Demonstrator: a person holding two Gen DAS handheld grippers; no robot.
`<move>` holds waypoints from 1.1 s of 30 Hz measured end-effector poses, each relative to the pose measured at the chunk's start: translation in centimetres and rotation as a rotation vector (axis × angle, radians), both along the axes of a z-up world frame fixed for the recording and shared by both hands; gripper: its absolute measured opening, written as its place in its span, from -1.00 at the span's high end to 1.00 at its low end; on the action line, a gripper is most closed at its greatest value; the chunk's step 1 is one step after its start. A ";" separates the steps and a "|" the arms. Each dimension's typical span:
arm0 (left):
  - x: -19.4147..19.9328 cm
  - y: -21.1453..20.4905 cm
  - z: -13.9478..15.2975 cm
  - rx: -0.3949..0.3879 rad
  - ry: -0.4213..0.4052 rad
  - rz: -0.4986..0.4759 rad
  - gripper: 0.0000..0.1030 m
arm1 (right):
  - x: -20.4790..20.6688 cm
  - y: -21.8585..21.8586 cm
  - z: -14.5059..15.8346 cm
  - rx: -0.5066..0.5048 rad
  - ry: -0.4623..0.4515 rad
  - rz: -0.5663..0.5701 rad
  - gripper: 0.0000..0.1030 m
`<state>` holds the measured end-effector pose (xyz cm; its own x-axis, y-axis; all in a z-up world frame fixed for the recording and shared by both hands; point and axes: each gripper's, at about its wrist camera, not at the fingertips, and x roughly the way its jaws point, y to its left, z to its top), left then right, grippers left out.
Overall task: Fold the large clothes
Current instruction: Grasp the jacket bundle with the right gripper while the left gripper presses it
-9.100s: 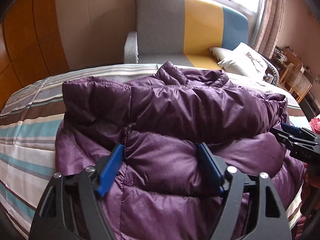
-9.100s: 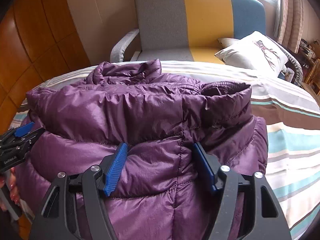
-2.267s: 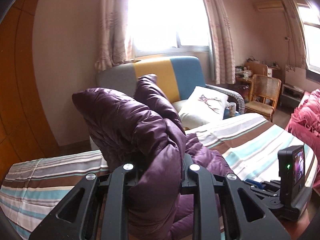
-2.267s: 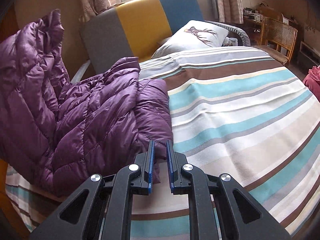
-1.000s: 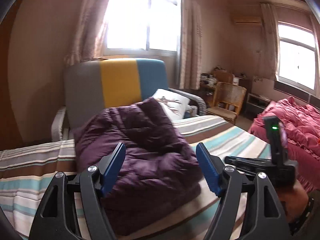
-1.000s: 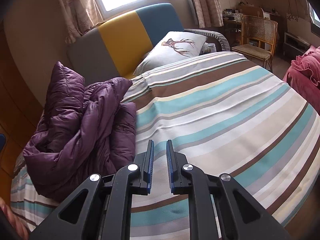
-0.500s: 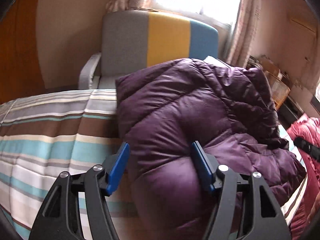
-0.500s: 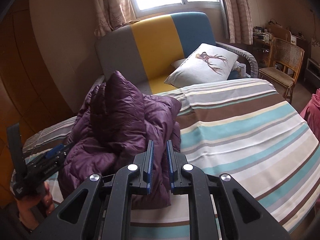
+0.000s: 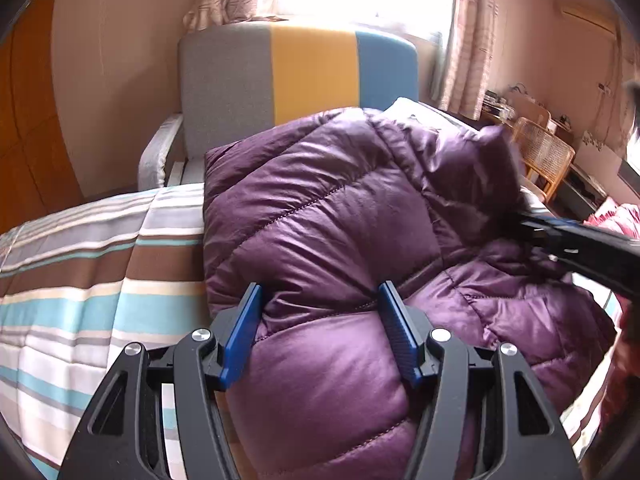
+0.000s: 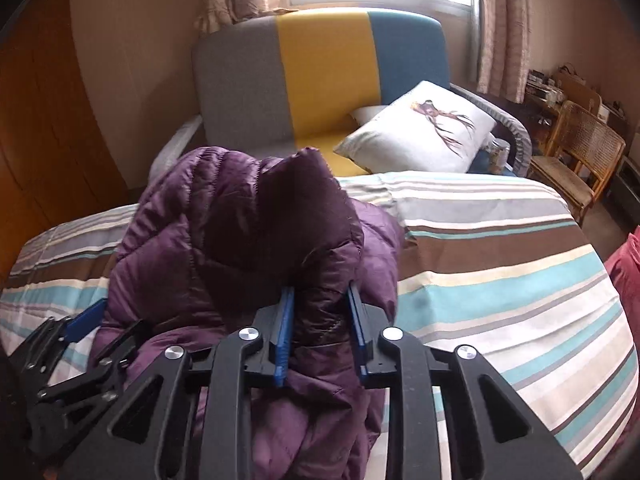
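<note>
A puffy purple down jacket (image 9: 340, 208) lies bunched on the striped bed cover (image 9: 80, 280). My left gripper (image 9: 319, 300) is down on its near left part, and its blue pads press into a thick bulge of quilted fabric. In the right wrist view the jacket (image 10: 192, 240) rises in a peak. My right gripper (image 10: 320, 296) reaches into its near right side; its jaws are opening, with a dark fold of fabric between the pads. Each gripper shows in the other's view: the right gripper (image 9: 560, 236) and the left gripper (image 10: 80, 328).
A grey, yellow and blue sofa chair (image 10: 320, 72) stands behind the bed with a white pillow (image 10: 420, 132) on it. A wicker chair (image 10: 580, 160) and red bedding (image 10: 624, 272) are at the right. Bare striped cover (image 10: 500, 280) spreads right of the jacket. Wooden panels line the left.
My right gripper has moved onto the jacket, and its jaws, shut and empty before, have parted around a fold. My left gripper has come slightly closer to the bulge it straddles.
</note>
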<state>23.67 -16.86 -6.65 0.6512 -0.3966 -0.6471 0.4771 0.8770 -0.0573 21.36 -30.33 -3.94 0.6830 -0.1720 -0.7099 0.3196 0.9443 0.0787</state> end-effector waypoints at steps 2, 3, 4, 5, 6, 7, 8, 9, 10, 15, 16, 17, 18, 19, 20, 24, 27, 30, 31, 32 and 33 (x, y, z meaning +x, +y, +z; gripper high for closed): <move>-0.5 -0.5 0.2 0.005 -0.016 -0.040 -0.15 | 0.4 -2.1 -2.2 0.056 0.037 -0.055 0.57; -0.8 -0.9 0.2 0.018 -0.033 -0.062 -0.15 | 0.5 -2.9 -3.6 0.090 0.060 -0.061 0.57; -1.1 -1.2 0.2 0.032 -0.049 -0.082 -0.15 | 0.6 -3.4 -5.1 0.114 0.076 -0.060 0.57; -1.3 -1.5 0.2 0.044 -0.062 -0.097 -0.17 | 0.6 -3.6 -6.2 0.117 0.081 -0.062 0.57; -1.6 -1.7 0.2 0.054 -0.074 -0.109 -0.18 | 0.5 -3.5 -7.0 0.104 0.076 -0.064 0.58; -1.9 -1.8 0.3 0.061 -0.079 -0.112 -0.18 | 0.4 -3.3 -7.5 0.087 0.065 -0.065 0.58; -1.9 -1.6 0.5 0.063 -0.079 -0.109 -0.19 | 0.2 -3.0 -7.6 0.067 0.055 -0.066 0.58; -1.9 -1.3 0.9 0.052 -0.075 -0.101 -0.21 | 0.1 -2.6 -7.5 0.040 0.055 -0.066 0.58; -1.7 -0.8 1.5 0.024 -0.066 -0.078 -0.21 | 0.1 -2.2 -7.4 0.015 0.057 -0.063 0.58; 1.7 0.7 3.4 0.002 -0.044 0.064 -0.17 | -0.2 -2.1 -7.2 0.016 0.047 -0.062 0.57; 2.5 0.6 3.2 0.024 -0.038 0.075 -0.15 | -0.3 -2.0 -7.1 0.013 0.046 -0.063 0.57; 3.4 0.2 2.9 0.053 -0.021 0.076 -0.15 | -0.3 -2.1 -7.1 0.014 0.046 -0.063 0.57; 3.9 -0.3 2.4 0.077 0.002 0.066 -0.15 | -0.3 -2.1 -7.0 0.016 0.046 -0.062 0.57; 4.6 -0.9 1.6 0.105 0.026 0.055 -0.16 | -0.3 -2.0 -7.1 0.017 0.049 -0.060 0.57; 5.2 -1.4 1.0 0.123 0.044 0.050 -0.16 | -0.2 -2.0 -7.2 0.018 0.052 -0.057 0.57; 7.0 -3.4 -2.9 0.245 0.108 0.015 -0.18 | 0.3 -2.6 -7.6 0.038 0.054 -0.052 0.57; 6.9 -3.9 -3.1 0.262 0.105 0.014 -0.17 | 0.6 -2.9 -7.9 0.029 0.045 -0.050 0.57; 6.2 -3.1 -2.8 0.229 0.088 0.020 -0.17 | 0.4 -3.0 -7.5 0.021 0.046 -0.038 0.57; 5.8 -2.9 -2.6 0.221 0.075 0.026 -0.17 | 0.2 -3.1 -7.1 0.027 0.043 -0.032 0.54; 5.5 -2.5 -2.5 0.210 0.064 0.034 -0.17 | -0.2 -3.3 -6.5 0.035 0.039 -0.036 0.41; 4.8 -2.0 -2.1 0.188 0.051 0.043 -0.17 | -0.7 -3.4 -6.0 0.048 0.033 -0.044 0.30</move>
